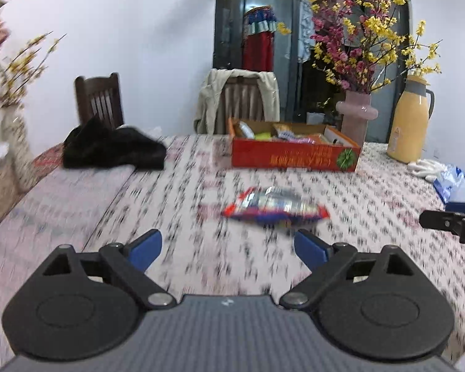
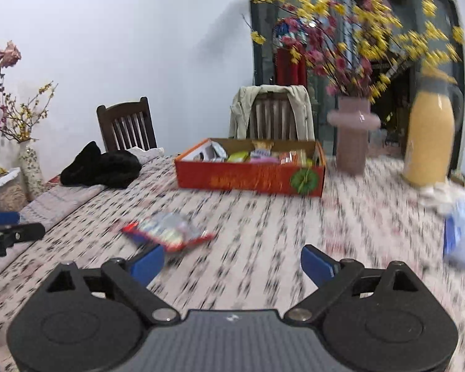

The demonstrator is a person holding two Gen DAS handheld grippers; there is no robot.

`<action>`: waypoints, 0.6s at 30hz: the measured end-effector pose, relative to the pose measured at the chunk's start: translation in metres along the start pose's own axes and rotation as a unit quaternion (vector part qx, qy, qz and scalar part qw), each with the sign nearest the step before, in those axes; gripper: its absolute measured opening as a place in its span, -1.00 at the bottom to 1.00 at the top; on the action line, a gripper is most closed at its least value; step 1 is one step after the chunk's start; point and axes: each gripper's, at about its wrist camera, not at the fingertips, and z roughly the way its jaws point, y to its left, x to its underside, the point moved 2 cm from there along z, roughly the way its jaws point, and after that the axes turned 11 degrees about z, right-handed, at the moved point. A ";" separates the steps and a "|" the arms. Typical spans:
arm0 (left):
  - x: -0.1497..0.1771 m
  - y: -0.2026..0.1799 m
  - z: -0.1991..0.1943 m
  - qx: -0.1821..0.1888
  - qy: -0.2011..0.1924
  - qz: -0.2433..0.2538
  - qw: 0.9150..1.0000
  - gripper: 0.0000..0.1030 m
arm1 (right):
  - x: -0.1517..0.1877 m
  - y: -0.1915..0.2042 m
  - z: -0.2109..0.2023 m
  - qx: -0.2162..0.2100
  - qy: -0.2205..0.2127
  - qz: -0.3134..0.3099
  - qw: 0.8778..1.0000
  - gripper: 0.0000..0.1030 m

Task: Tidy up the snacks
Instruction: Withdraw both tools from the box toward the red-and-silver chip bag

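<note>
Blue-padded left hand-held gripper (image 1: 228, 249) hovers level, spread, before snack packet (image 1: 276, 207).

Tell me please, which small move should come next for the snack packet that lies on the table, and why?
Probably ease the left gripper forward and down over the snack packet. The packet lies loose on the tablecloth, just ahead of that gripper's open fingers, while the red box behind already holds other snacks. The right gripper is also open, but the packet sits off to its left.
</note>
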 end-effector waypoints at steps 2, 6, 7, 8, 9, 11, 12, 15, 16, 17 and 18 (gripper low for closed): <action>0.013 -0.002 -0.007 -0.006 0.000 0.016 1.000 0.92 | 0.021 0.002 -0.010 -0.003 0.007 0.009 1.000 0.86; 0.029 0.000 -0.008 -0.002 0.015 0.017 1.000 0.92 | 0.050 0.007 -0.015 -0.009 0.029 -0.001 1.000 0.88; 0.030 0.001 -0.008 -0.002 0.017 0.014 1.000 0.92 | 0.053 0.008 -0.015 -0.008 0.034 -0.002 0.999 0.88; 0.031 0.001 -0.007 -0.005 0.017 0.011 1.000 0.92 | 0.055 0.009 -0.015 -0.008 0.036 0.000 0.999 0.88; 0.032 0.002 -0.009 -0.006 0.016 0.010 1.000 0.92 | 0.056 0.010 -0.016 -0.007 0.036 0.002 0.999 0.88; 0.032 0.002 -0.009 -0.004 0.014 0.010 1.000 0.92 | 0.054 0.011 -0.016 -0.010 0.033 0.004 0.999 0.88; 0.032 0.003 -0.008 -0.005 0.014 0.011 1.000 0.93 | 0.054 0.012 -0.017 -0.010 0.030 0.004 1.000 0.88; 0.030 0.004 -0.005 -0.006 0.013 0.008 1.000 0.94 | 0.050 0.012 -0.014 -0.008 0.025 0.005 1.000 0.88; 0.030 0.005 -0.004 -0.005 0.014 0.006 1.000 0.94 | 0.049 0.012 -0.012 -0.008 0.027 0.005 1.000 0.88; 0.029 0.006 -0.001 -0.004 0.016 0.004 1.000 0.94 | 0.049 0.013 -0.011 -0.008 0.028 0.005 1.000 0.88; 0.027 0.007 0.001 -0.004 0.017 0.003 1.000 0.94 | 0.049 0.013 -0.009 -0.007 0.029 0.005 1.000 0.88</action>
